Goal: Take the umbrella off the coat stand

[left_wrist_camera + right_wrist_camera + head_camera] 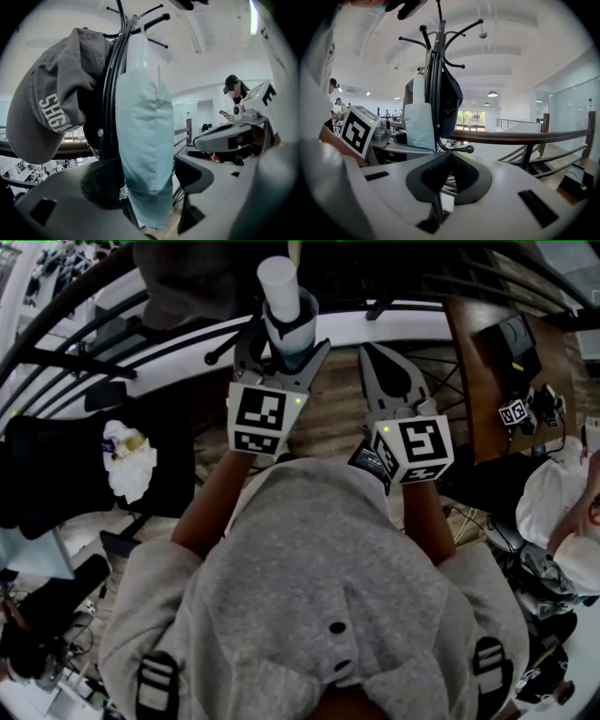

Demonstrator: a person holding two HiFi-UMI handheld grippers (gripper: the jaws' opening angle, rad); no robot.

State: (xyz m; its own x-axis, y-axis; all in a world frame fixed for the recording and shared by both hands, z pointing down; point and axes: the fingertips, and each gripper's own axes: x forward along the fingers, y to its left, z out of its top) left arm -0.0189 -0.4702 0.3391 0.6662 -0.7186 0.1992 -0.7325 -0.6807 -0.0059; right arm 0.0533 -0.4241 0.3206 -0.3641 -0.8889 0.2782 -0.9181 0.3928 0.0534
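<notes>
Railing (pixel 511 136) behind; cap (pixel 51 108) (grey) beside umbrella (pixel 143 140)

I see the umbrella (pixel 143 140) folded in a pale blue sleeve with a white end on top. It hangs upright, close against the pole of the black coat stand (pixel 436 70), below the stand's curved, knob-tipped hooks.

White ceiling (pixel 511 42), pendant lamp (pixel 492 93), wooden railing (pixel 525 136), bright far windows (pixel 471 117).
</notes>
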